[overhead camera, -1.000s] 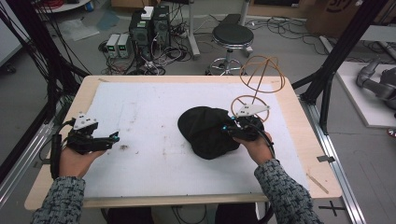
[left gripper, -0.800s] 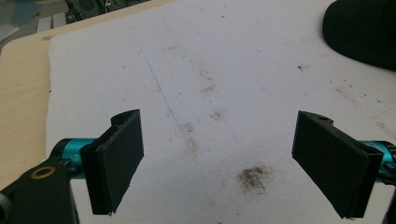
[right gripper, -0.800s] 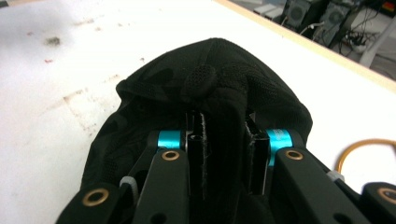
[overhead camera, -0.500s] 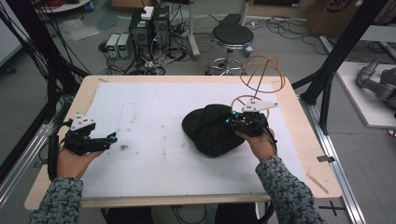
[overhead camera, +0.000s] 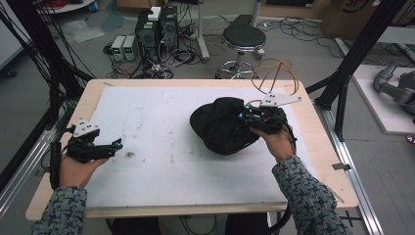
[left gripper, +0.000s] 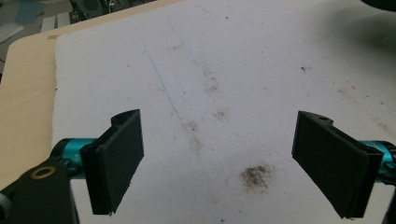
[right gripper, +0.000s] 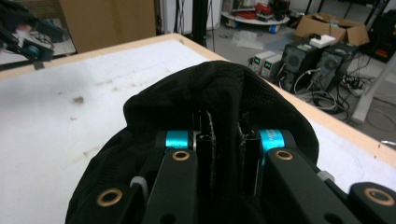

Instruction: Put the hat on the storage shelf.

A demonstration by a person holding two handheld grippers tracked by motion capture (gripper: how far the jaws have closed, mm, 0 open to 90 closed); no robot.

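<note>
A black fabric cap (overhead camera: 221, 125) lies bunched on the right half of the white mat (overhead camera: 156, 132). My right gripper (overhead camera: 245, 117) is shut on its right edge; in the right gripper view the jaws pinch a fold of the black cap (right gripper: 210, 98), which humps up ahead of them. My left gripper (overhead camera: 116, 145) rests low over the mat's left side, far from the cap. Its jaws stand wide apart over the stained white mat (left gripper: 210, 84) with nothing between them.
The mat covers a wooden table (overhead camera: 58, 147) whose edges show all round. An orange cable loop (overhead camera: 274, 73) rises behind the right gripper. A black stool (overhead camera: 243, 39) and computer boxes (overhead camera: 156, 29) stand on the floor beyond the far edge.
The right gripper has shifted slightly back and right with the cap's edge in it, bunching the cap. The left gripper has barely moved.
</note>
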